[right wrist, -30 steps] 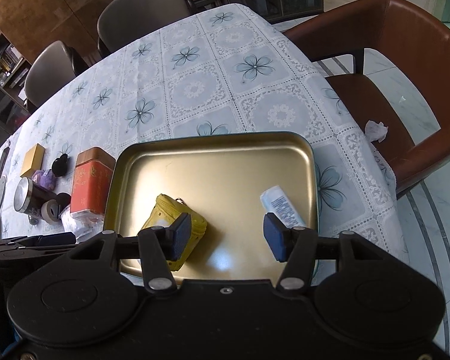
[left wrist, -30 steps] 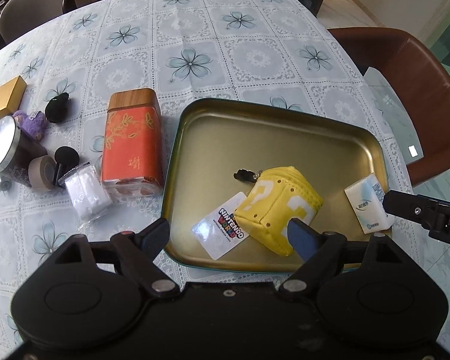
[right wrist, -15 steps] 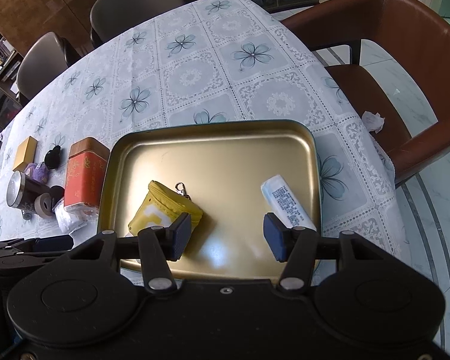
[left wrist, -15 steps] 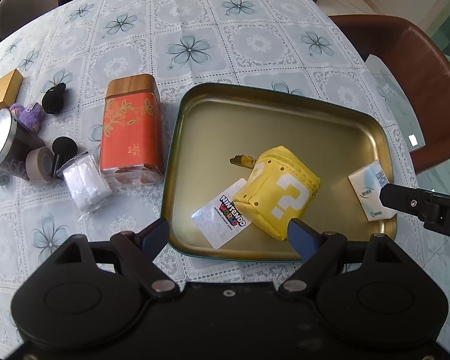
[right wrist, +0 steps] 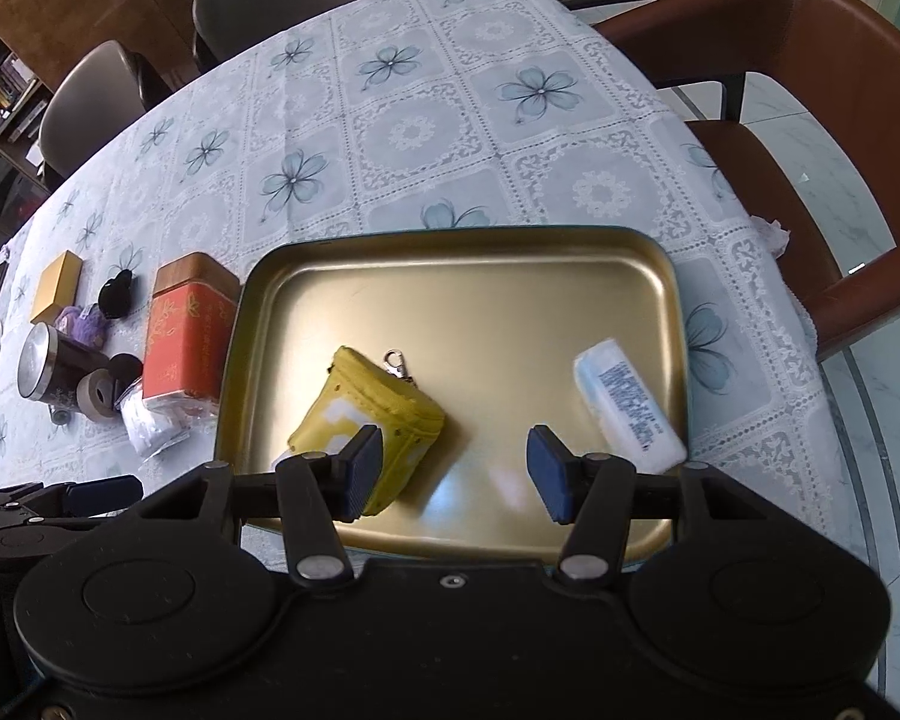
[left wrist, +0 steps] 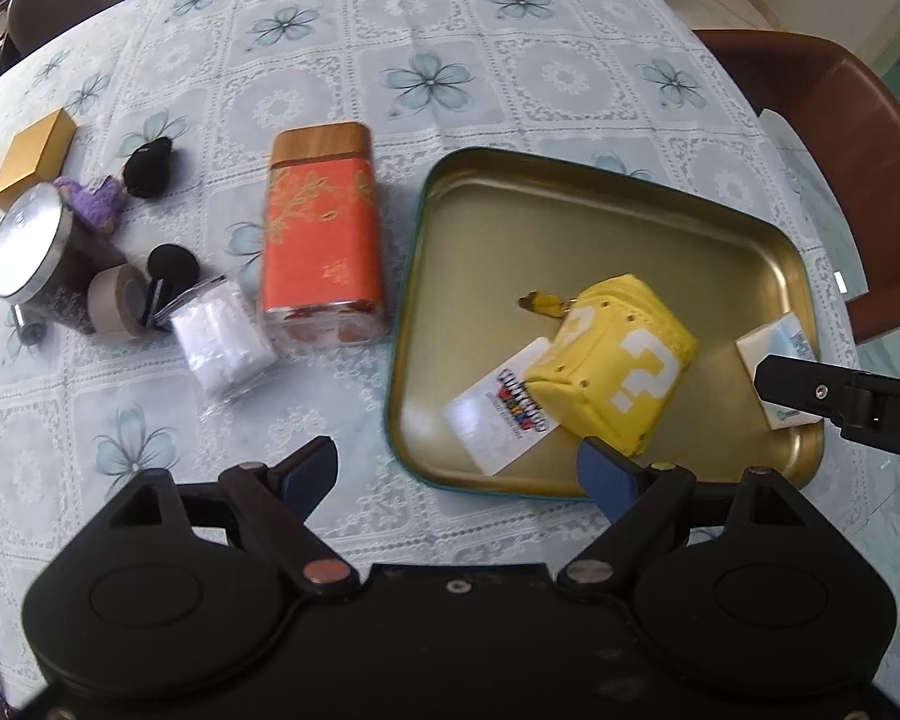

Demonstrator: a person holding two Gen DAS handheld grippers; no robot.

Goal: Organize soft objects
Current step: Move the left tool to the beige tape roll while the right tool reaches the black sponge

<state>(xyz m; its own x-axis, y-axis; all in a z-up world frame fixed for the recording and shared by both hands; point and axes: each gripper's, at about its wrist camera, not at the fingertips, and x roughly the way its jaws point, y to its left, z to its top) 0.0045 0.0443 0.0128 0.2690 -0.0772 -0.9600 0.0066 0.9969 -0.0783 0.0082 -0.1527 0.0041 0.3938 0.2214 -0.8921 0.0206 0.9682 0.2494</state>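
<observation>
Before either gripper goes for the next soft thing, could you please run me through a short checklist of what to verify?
1. Left gripper free: ok, jaws wide, nothing between them.
2. Right gripper free: ok, jaws apart over the tray, nothing between the pads.
3. Soft things already in the gold tray: ok, the yellow pouch and the tissue pack lie inside it.
4. Soft things left outside: not ok, the purple plush and the white wrapped bundle lie on the tablecloth.
5. Access to the plush: not ok, it sits tight against the steel-lidded can.
6. Room in the tray: ok, its far half is bare.
</observation>
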